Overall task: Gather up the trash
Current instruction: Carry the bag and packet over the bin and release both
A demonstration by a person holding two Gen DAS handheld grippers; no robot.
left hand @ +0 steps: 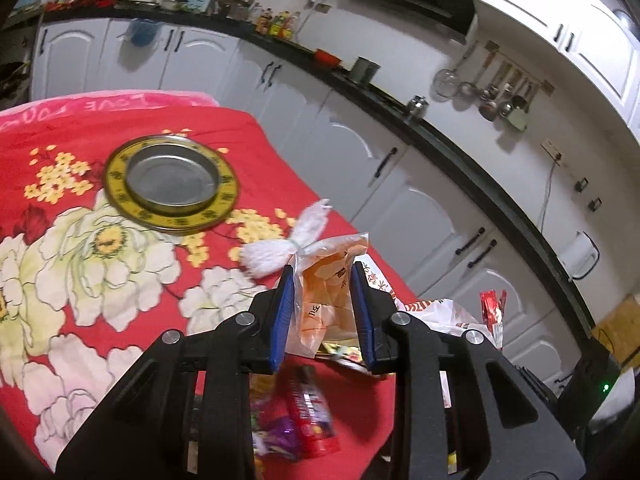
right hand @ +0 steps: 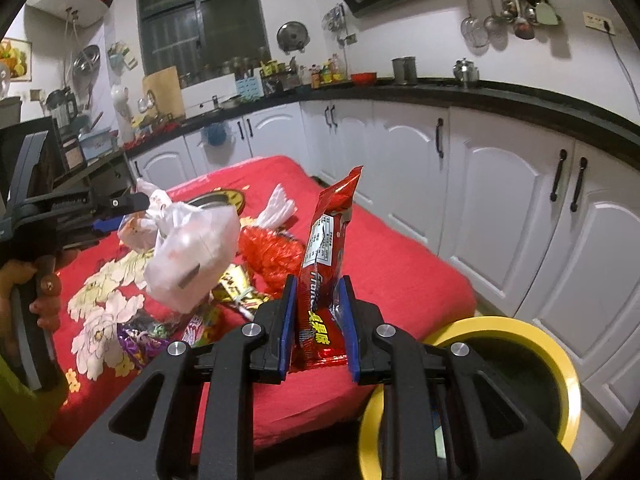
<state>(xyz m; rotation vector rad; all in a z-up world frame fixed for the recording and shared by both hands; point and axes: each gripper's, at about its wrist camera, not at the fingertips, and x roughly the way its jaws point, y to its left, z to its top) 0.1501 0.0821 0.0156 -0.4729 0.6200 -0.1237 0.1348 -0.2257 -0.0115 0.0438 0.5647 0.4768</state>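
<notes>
Both grippers are loaded, so the collecting is partway through by my reading. The left gripper (left hand: pixel 322 304) has its jaws clamped on a crumpled clear plastic bag with orange print (left hand: pixel 328 280), lifted clear of the red floral cloth (left hand: pixel 80 264) that covers the worktop. The right gripper (right hand: pixel 318 320) has its jaws pressed together on a tall red foil snack wrapper (right hand: pixel 326 248), which stands upright between them. At five o'clock in the right wrist view sits the yellow-rimmed round bin (right hand: pixel 560 360), just beside the worktop's near corner; neither piece is in it yet.

Left on the cloth: a purple wrapper (right hand: pixel 138 342), a gold foil wrapper (right hand: pixel 236 284), a red tinsel-like bundle (right hand: pixel 272 252) and a white tasselled tuft (right hand: pixel 280 204) at twelve o'clock of the pile. A round metal lid with a yellow rim (left hand: pixel 172 182) lies well apart at ten o'clock in the left view.

The cloth's right edge drops off near the white cabinets (right hand: pixel 500 200), leaving open floor between for swinging toward the bin.
</notes>
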